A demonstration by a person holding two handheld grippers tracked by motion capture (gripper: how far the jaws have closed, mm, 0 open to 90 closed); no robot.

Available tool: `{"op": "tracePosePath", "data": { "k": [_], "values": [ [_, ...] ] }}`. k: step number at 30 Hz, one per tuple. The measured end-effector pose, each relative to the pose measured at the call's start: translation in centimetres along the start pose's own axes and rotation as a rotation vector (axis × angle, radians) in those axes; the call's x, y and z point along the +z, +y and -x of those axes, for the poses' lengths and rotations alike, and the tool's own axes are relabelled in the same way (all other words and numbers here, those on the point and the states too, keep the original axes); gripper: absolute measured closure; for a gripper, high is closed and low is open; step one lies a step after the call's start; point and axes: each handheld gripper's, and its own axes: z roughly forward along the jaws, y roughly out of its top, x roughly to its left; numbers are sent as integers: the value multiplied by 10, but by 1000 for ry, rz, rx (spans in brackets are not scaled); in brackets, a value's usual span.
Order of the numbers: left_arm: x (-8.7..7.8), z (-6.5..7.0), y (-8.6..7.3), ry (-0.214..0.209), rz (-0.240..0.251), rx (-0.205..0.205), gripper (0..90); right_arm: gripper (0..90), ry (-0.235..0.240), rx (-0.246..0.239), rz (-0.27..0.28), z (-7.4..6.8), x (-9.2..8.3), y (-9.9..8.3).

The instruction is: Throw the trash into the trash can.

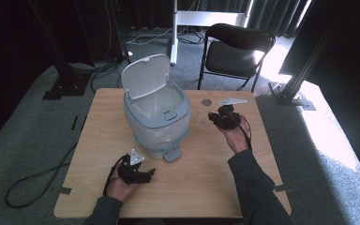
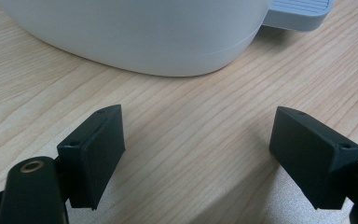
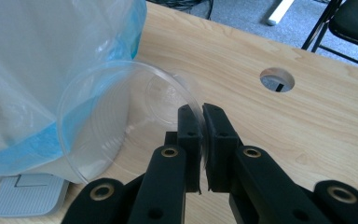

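High view: one pedal bin (image 1: 157, 123) stands at the centre of the wooden table (image 1: 201, 183), its lid (image 1: 146, 75) tipped up and a clear liner bag with a blue band fitted inside. The right gripper (image 1: 214, 116), right of centre in the frame, sits just beside the bin's right flank; the clear plastic cup (image 1: 200, 119) between them is faint here and hard to make out. The left gripper (image 1: 146, 176), lower centre, rests near the bin's foot pedal (image 1: 172, 154). One black chair (image 1: 234, 51) stands beyond the table at upper right.

Left gripper view: its two jaws stand wide apart with nothing between them, low over the bare wood, the bin's white base (image 2: 140, 32) filling the top of the frame and the pedal (image 2: 298, 11) at upper right.

Right gripper view: the jaws are pinched nearly together on the rim of the one cup (image 3: 121, 121), which lies on its side at mid-frame, mouth toward the camera, beside the bag (image 3: 51, 70) at left.

My reading: the cup is grasped and the lid already open; lifting it over the rim and dropping it in remain.
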Motion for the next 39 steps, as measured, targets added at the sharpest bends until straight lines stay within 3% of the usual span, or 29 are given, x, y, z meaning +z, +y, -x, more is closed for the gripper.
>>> {"op": "tracePosePath", "data": {
  "k": [39],
  "values": [
    [0,0,0,1,1,-2,180,862,-22,-15,102,-2,-30,40]
  ]
}}
